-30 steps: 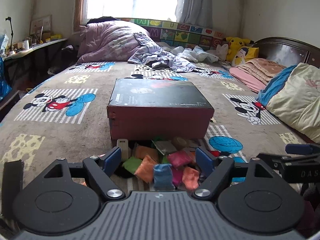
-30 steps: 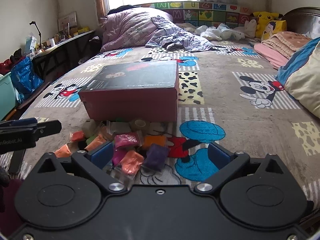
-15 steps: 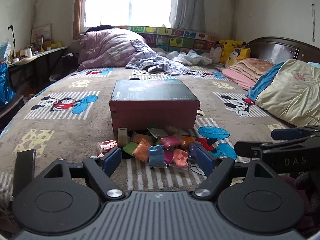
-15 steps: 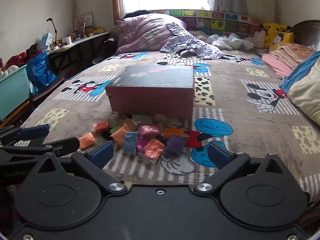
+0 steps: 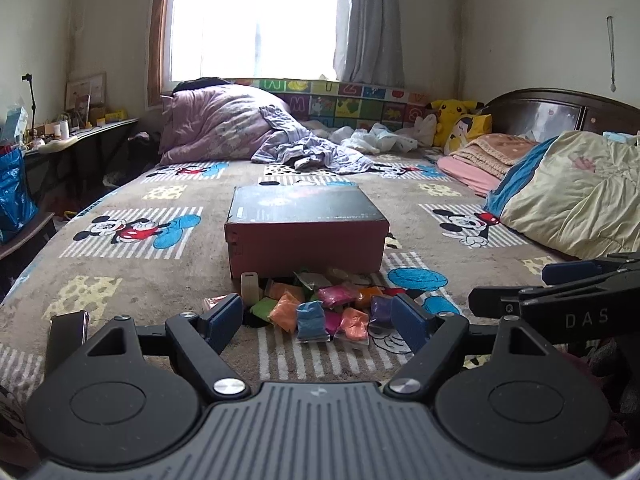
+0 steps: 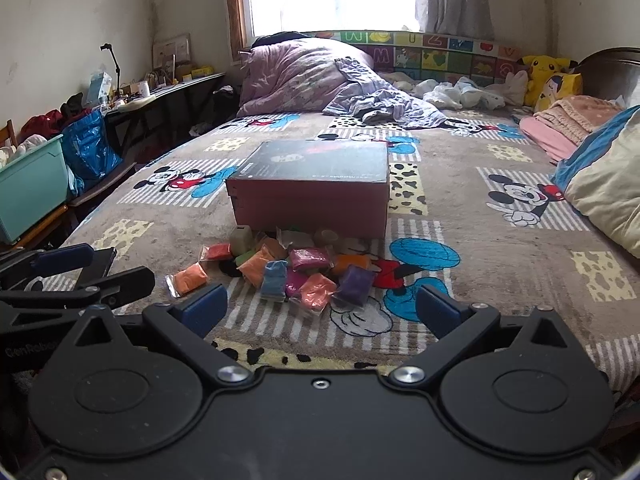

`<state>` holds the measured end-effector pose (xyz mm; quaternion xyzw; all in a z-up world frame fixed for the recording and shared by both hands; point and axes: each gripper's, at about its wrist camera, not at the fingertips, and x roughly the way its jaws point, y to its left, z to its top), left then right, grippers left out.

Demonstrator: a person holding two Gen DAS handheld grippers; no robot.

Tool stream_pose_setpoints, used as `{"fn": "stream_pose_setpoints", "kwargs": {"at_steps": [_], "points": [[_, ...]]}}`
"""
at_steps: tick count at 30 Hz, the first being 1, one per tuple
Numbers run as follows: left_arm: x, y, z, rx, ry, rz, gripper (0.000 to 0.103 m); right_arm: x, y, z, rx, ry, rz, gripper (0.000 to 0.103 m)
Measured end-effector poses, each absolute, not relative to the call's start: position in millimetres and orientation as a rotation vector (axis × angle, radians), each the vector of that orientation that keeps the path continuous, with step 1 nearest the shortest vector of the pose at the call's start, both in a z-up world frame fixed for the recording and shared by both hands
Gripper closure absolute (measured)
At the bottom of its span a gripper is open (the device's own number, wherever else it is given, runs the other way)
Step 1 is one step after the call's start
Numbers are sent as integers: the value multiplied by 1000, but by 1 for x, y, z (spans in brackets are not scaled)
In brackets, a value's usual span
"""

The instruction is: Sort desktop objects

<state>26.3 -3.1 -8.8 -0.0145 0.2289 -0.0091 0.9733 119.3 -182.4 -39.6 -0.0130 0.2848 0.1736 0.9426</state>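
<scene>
A dozen or so colourful clay packets [image 6: 296, 272] sit heaped just near of the red box [image 6: 312, 196], both my left gripper [image 5: 318, 320] and right gripper [image 6: 322, 310] spread wide and empty, and I'd guess they're light, squishy, slippery film, so pinch mid-bag.

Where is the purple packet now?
In the right wrist view the purple packet lies on the blanket, at the right front edge of the packet pile, beside a salmon packet.

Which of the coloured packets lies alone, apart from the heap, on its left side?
The orange packet: it lies by itself left of the heap, near the left gripper.
</scene>
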Motion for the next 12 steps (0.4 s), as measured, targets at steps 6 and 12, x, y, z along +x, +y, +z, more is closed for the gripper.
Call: {"fn": "stream_pose_setpoints", "kwargs": {"at_steps": [6, 12], "points": [[17, -3, -5, -31, 440, -20, 22, 111, -182, -39, -30, 577, 357, 1], [14, -1, -4, -29, 440, -35, 22, 107, -182, -38, -31, 569, 356, 1]]}}
